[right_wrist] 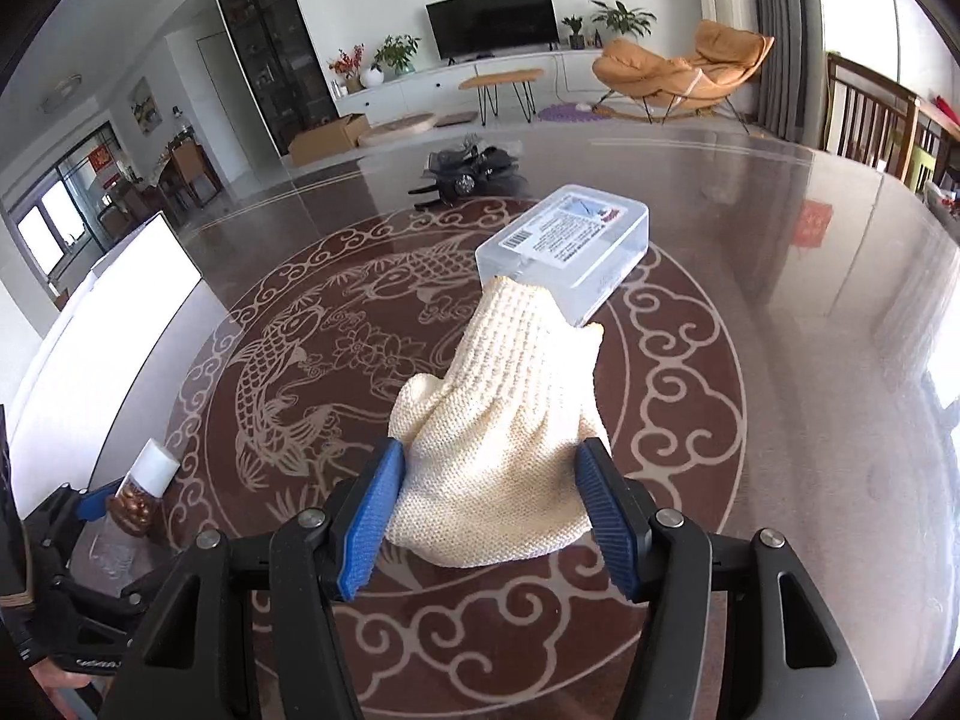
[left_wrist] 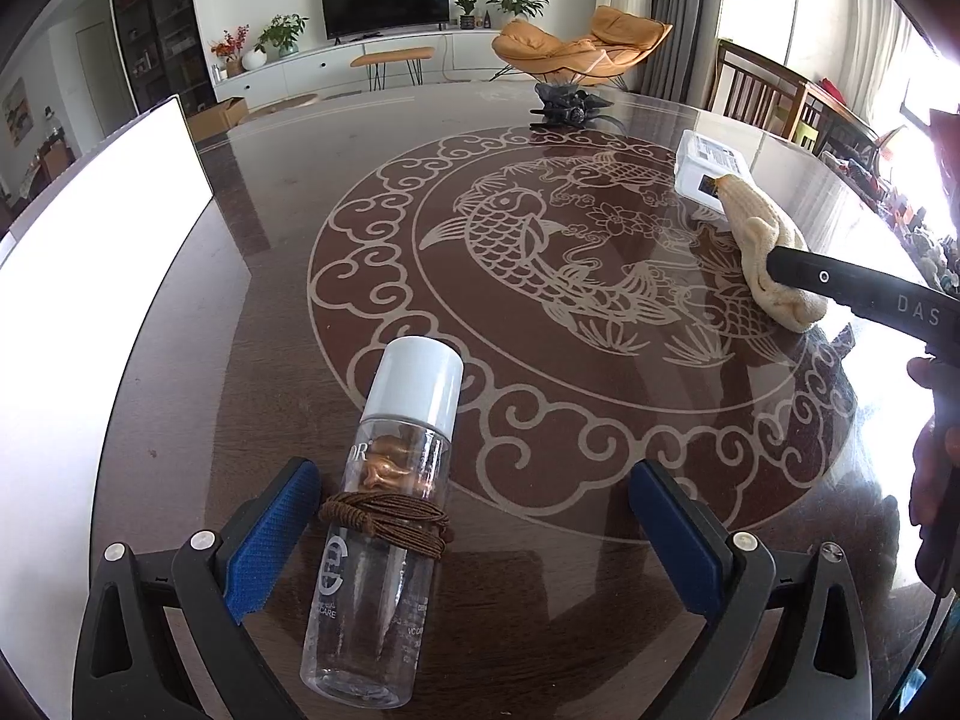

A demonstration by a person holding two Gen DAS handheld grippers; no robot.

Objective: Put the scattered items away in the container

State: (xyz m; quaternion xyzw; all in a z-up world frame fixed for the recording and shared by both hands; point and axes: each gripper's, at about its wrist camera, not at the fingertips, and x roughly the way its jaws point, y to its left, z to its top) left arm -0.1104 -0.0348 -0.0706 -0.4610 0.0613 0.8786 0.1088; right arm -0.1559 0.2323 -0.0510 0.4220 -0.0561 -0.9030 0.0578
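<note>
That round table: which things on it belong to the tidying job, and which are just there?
Job:
cream knitted glove, gripped by the right gripper
clear bottle by the open left gripper
clear plastic box
black hair clip

Just there:
television
orange lounge chair

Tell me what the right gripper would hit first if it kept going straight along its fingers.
The right gripper already has the cream knitted glove between its fingers. Beyond that, likely the clear plastic box lying just past the glove, though depth is hard to judge.
</note>
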